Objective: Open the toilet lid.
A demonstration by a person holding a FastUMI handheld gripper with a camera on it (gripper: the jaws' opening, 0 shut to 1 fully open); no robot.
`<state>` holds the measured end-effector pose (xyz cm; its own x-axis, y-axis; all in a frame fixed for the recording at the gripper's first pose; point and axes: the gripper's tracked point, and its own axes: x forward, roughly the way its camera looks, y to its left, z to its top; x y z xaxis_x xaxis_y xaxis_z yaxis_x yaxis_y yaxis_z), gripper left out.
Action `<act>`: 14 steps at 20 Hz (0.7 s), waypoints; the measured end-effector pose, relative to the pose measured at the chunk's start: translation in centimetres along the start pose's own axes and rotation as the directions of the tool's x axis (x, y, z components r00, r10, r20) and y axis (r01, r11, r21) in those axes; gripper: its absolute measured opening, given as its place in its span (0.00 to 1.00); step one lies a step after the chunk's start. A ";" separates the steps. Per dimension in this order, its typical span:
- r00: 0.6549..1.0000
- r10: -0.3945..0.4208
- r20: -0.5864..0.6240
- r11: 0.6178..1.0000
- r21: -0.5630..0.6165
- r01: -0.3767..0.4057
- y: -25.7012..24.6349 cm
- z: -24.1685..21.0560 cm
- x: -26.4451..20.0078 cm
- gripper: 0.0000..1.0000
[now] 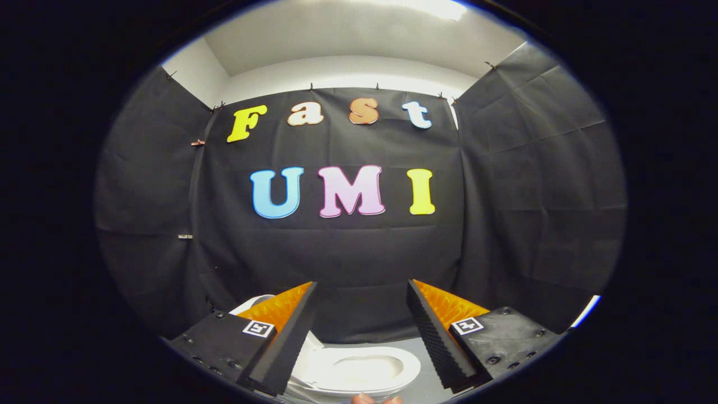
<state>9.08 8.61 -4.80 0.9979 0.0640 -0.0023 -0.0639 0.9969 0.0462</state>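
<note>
A white toilet (359, 370) sits low, below and between my fingers, its oval top showing a shallow hollow in the middle. I cannot tell whether that top is the lid or the seat. Another white part of the toilet (252, 304) peeks out behind the left finger. My gripper (362, 283) hangs above the toilet, open, with a wide gap and nothing between the fingers. It is apart from the toilet and points at the black cloth wall beyond.
Black cloth walls (336, 258) close the booth at the back and on both sides. A strip of grey floor (401, 343) shows behind the toilet. A person's fingertips (376, 399) show just under the toilet's near rim.
</note>
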 end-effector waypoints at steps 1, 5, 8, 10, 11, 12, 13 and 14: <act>1.000 -0.016 0.007 1.000 -0.009 0.016 -0.8 0.3 -0.2 0.99; 0.998 -0.061 -0.009 0.998 -0.028 0.061 -3.2 0.5 -0.3 0.99; 0.997 -0.067 -0.027 0.998 -0.009 0.066 -3.6 0.0 -0.3 0.99; 0.997 -0.063 -0.034 0.998 -0.009 0.063 -3.3 -0.3 -0.3 0.99; 0.997 -0.062 -0.036 0.998 -0.014 0.061 -3.1 -0.4 -0.3 0.99; 0.998 -0.060 -0.035 0.998 -0.019 0.059 -3.0 -0.4 -0.2 0.99; 0.998 -0.055 -0.035 0.998 -0.023 0.054 -2.6 -0.4 -0.2 0.99; 0.998 -0.051 -0.035 0.998 -0.026 0.050 -2.4 -0.5 -0.2 0.99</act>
<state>9.05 6.24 -5.41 0.9991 0.0145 -0.0401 -0.0137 0.9997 0.0205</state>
